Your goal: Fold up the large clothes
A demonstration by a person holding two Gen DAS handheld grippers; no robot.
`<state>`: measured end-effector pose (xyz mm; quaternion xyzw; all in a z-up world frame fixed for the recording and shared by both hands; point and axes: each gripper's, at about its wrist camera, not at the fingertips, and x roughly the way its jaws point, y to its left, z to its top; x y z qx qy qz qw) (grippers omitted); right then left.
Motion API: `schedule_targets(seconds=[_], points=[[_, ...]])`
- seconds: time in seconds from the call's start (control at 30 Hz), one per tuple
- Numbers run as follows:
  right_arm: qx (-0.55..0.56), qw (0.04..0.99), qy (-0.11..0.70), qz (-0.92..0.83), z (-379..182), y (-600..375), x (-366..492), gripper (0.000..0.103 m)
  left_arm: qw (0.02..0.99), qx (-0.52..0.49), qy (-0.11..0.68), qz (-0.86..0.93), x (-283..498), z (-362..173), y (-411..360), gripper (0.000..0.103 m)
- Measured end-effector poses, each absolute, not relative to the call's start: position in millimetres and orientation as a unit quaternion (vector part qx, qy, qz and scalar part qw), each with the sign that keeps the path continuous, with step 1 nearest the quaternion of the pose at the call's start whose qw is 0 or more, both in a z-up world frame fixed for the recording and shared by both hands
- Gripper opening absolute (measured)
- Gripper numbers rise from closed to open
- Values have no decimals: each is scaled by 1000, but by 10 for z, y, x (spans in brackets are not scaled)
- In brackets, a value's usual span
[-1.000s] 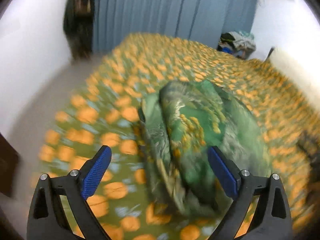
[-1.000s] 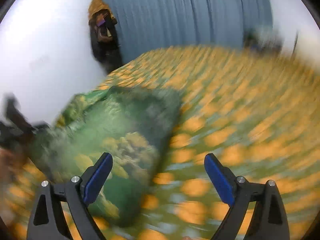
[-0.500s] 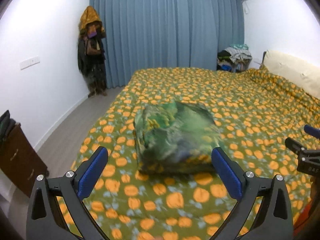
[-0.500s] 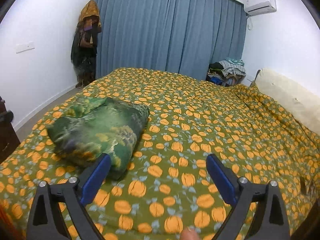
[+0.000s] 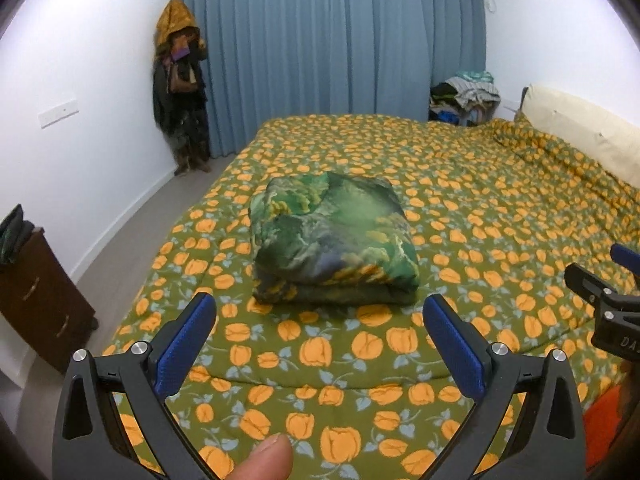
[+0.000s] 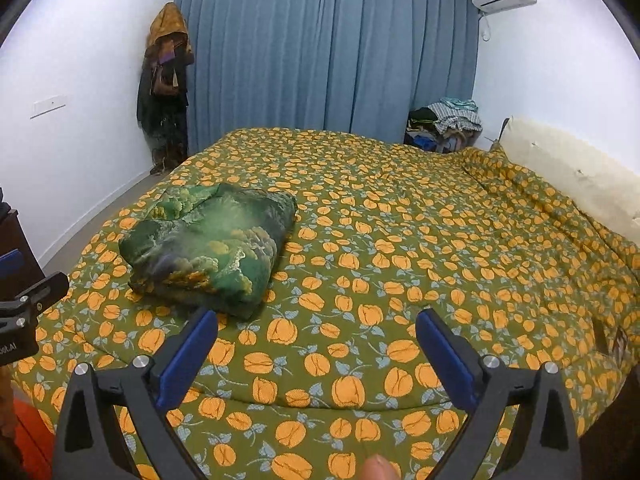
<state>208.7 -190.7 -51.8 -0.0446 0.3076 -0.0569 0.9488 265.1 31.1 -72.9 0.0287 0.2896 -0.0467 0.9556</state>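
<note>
Folded green landscape-print garment (image 5: 334, 240) lying near foot of bed with orange-pumpkin green quilt (image 5: 480, 208); blue pleated curtain (image 5: 332, 52) behind. Left gripper (image 5: 318, 334) and right gripper (image 6: 316, 338) spread, empty; right's jaws just opened.

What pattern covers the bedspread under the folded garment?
Orange pumpkins with grey-blue leaves on olive green bedspread; clearest in the right wrist view.

Bedspread (image 6: 400, 240) lies open right of folded garment (image 6: 208, 248).
</note>
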Motion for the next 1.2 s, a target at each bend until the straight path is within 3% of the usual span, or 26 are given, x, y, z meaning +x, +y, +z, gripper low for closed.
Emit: schedule_targets(seconds=[0.37,1.2], points=[[-34,958,280,-44,-470,-1794,1795,101,965,25,260,-13,2392,-635,299,103],[-42,948,314,-21,-269,-1544,1544,102,948,48,315,-19,2200,-544,149,103]])
